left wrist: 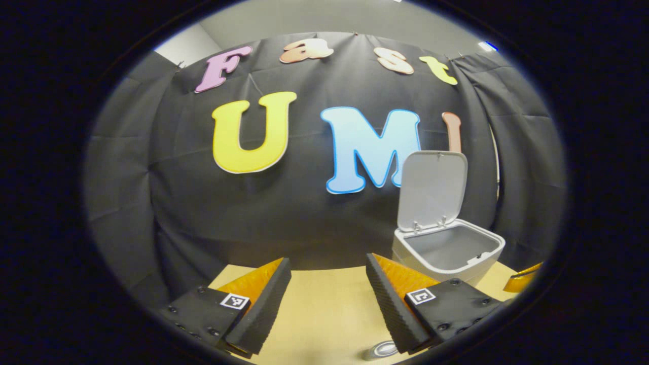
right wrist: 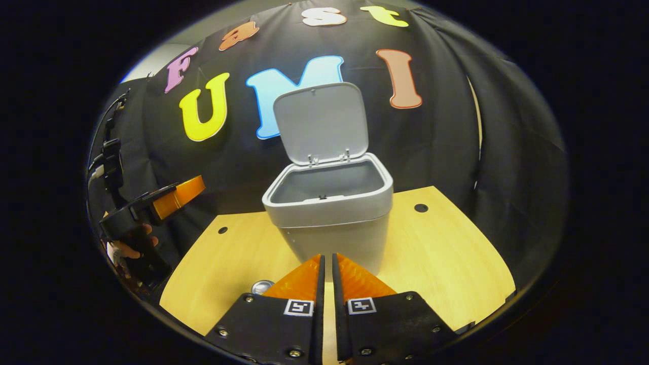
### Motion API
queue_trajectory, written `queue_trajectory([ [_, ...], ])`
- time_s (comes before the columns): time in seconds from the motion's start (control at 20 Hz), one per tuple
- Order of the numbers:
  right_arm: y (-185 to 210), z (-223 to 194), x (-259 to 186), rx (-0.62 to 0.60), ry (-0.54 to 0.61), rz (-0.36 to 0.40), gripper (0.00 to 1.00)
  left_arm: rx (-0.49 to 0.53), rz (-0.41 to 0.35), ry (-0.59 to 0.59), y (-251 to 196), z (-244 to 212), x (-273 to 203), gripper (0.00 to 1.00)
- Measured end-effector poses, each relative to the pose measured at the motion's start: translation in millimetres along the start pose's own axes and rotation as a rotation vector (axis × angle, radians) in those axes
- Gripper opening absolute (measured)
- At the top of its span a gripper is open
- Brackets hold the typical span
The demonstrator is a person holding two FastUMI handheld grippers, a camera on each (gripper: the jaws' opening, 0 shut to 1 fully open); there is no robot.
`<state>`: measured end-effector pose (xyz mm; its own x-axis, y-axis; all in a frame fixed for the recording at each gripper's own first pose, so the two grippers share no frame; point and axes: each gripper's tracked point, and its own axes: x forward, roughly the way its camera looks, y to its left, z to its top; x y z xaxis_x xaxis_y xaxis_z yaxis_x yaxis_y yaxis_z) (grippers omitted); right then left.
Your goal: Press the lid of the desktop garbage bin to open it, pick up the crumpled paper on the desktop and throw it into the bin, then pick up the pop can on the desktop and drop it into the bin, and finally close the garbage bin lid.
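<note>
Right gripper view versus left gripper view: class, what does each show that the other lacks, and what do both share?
Right gripper view: the right tool shut, the bin from its front wall, a hand holding the left tool. Left gripper view: the left tool's fingers spread wide. Shared: the bin's lid raised, the can top, the table.

The bin (right wrist: 329, 223) stands on the desk (right wrist: 446, 253) before the cloth wall (right wrist: 446, 142), pop can (right wrist: 262, 287) at its front left.

Even, bright overhead light, soft shadows, sharp centre, heavy fisheye bending toward the edges.
</note>
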<state>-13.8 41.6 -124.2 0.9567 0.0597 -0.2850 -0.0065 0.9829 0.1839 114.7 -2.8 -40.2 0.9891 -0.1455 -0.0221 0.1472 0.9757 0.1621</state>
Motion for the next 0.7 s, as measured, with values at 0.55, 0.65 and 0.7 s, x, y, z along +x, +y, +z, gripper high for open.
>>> queue_trajectory([
  [0.55, 69, -27, 35, -0.071, 0.08, 0.122, 0.51, -0.027, 0.146, -0.001, 96, 1, -43, 0.97],
  [0.65, 79, -33, 37, -0.093, 0.097, 0.137, 0.73, -0.034, 0.161, -0.001, 104, -1, -50, 0.92],
  [0.7, 85, -36, 39, -0.1, 0.107, 0.15, 0.78, -0.041, 0.166, 0.0, 108, -1, -53, 0.97],
])
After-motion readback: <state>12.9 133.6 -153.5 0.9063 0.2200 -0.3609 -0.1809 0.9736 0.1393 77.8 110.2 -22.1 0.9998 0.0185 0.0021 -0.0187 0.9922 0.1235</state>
